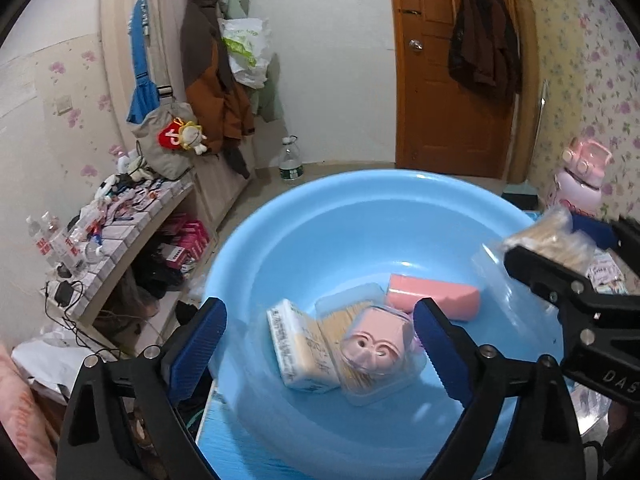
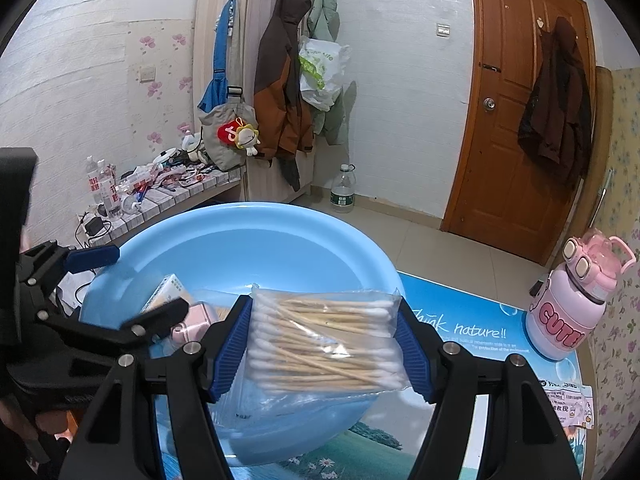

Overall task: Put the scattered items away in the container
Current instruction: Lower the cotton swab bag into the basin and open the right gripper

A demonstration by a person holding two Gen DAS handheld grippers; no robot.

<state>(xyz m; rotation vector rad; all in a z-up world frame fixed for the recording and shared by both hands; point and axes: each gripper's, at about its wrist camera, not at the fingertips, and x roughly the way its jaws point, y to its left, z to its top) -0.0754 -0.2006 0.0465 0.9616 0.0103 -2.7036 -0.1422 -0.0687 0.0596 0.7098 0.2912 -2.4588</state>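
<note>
A light blue basin (image 1: 304, 240) sits on the table and also shows in the right wrist view (image 2: 224, 240). In it lie a tissue pack (image 1: 296, 344), a clear box of toothpicks (image 1: 360, 376), a pink pig-faced item (image 1: 376, 340) and a pink roll (image 1: 434, 297). My left gripper (image 1: 320, 344) is open and empty above the basin's near side. My right gripper (image 2: 324, 344) is shut on a clear bag of cotton swabs (image 2: 324, 340) and holds it over the basin's right rim; the bag also shows in the left wrist view (image 1: 548, 240).
A pink bottle (image 2: 572, 308) stands at the table's right edge on a printed mat (image 2: 472, 320). A small printed packet (image 2: 568, 404) lies near the right edge. A cluttered shelf (image 1: 132, 216) stands to the left, a wooden door (image 1: 452, 80) behind.
</note>
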